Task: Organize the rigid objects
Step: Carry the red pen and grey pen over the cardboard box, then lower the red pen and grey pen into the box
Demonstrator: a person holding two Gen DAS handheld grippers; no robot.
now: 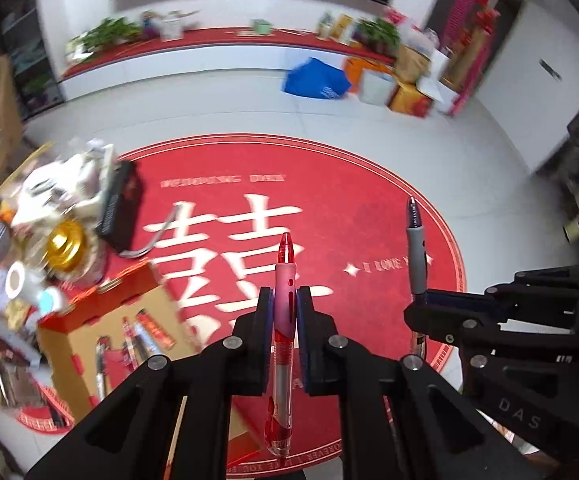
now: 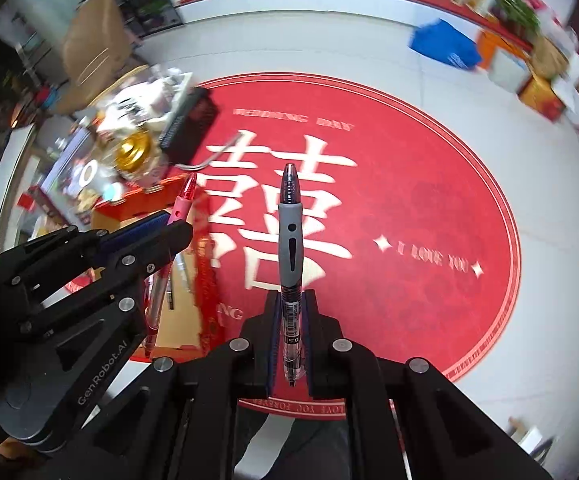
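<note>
1. Left gripper [image 1: 284, 312]: pinching a red pen [image 1: 282, 320] at its pink grip, tip pointing away, barrel running back between the fingers.
2. Right gripper [image 2: 291, 316]: pinching a grey-gripped pen [image 2: 291, 240] on its clear barrel, tip pointing away.
3. Both held above a round red floor mat [image 2: 429, 208] with white characters, side by side, well clear of the floor.
4. Open cardboard box [image 1: 89, 336] with red rim to the left on the mat, holding more pens and small items.
5. Beyond the box: blurred clutter, including a gold lid [image 1: 65, 246] and a black case [image 1: 117, 208].
6. Blue bag [image 1: 315, 78] on the white tiled floor, far side.
</note>
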